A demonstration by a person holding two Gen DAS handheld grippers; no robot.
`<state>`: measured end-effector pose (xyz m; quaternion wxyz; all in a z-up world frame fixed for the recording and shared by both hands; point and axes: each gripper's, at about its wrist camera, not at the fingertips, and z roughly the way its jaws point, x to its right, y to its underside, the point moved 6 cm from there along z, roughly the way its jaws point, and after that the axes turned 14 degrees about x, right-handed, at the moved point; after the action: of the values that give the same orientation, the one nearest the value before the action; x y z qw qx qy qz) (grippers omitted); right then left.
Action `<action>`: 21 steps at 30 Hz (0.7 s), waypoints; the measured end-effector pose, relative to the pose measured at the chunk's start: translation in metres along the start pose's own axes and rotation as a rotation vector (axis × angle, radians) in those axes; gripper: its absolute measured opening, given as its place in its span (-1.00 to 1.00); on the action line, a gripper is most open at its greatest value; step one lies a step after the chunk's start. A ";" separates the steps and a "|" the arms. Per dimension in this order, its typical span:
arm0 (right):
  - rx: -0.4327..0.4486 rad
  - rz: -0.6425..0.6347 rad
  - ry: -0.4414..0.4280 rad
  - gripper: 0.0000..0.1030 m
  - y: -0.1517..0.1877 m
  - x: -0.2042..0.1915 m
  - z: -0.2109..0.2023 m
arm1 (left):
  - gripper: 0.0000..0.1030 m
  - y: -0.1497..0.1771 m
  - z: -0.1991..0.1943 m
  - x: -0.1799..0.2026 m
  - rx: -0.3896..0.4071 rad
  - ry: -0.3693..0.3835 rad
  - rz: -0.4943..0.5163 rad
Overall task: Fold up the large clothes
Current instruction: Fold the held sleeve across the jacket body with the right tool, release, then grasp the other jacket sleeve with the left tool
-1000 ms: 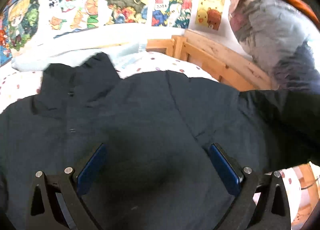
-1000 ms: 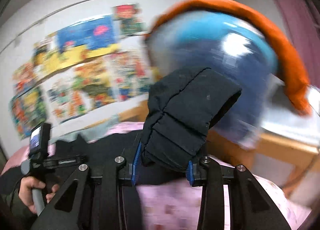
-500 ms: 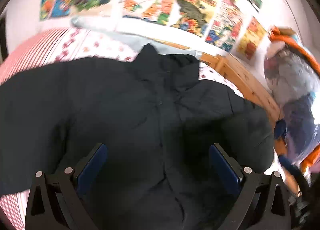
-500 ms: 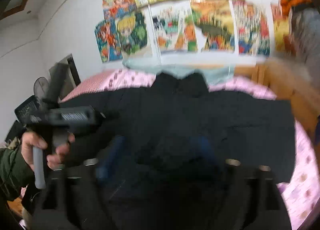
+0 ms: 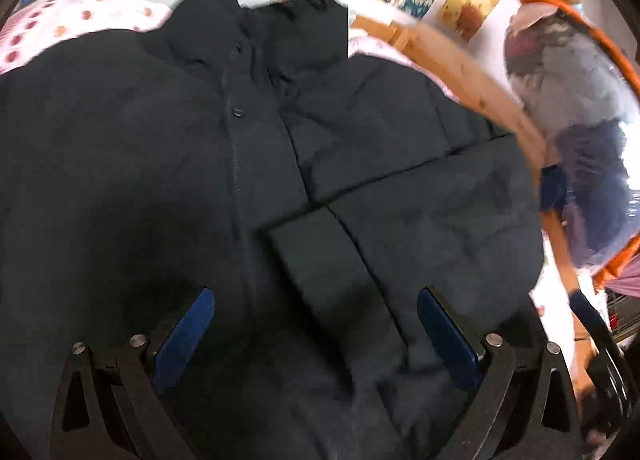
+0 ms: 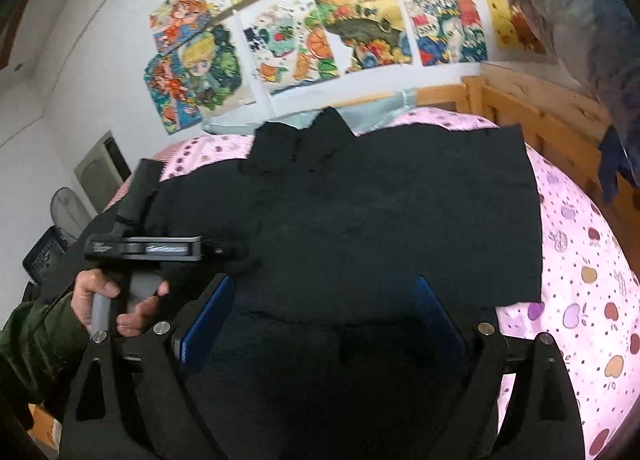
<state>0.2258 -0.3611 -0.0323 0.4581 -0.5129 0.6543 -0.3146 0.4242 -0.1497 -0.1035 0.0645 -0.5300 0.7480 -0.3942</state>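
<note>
Since a second ago my right hand-held gripper (image 6: 324,320) has let go of the sleeve (image 5: 400,236); it now lies folded across the jacket (image 5: 160,147) front. Jaws still opening, nothing between them. Left hand-held gripper (image 5: 316,334) apart, narrowing slightly, empty above the jacket on the bed (image 6: 580,260). Other sleeve probably next. Wall posters (image 6: 320,27) too blurred to read.

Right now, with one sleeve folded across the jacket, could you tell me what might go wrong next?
The puffy sleeve lies loose on the jacket, nothing pinning it; it may spring back. The right gripper is opening and the left gripper closing, neither gripping, so padded cloth could bunch between the pads. The jacket's edge lies close to the bed's side; a tug might slide it off.
</note>
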 end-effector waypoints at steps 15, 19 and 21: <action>0.099 -0.160 0.120 0.71 -0.076 0.002 0.006 | -0.95 -0.078 -0.100 -0.023 0.397 -0.323 0.095; 0.079 -0.181 0.091 0.71 -0.094 -0.010 0.061 | -0.95 -0.078 -0.113 -0.065 0.382 -0.553 0.130; 0.028 -0.163 0.056 0.71 -0.093 -0.017 0.100 | -0.95 -0.073 -0.110 -0.091 0.342 -0.634 0.125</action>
<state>0.3542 -0.3645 0.0159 0.4195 -0.5489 0.6187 -0.3741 0.4607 -0.0247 -0.0101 0.4050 -0.5606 0.6450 -0.3250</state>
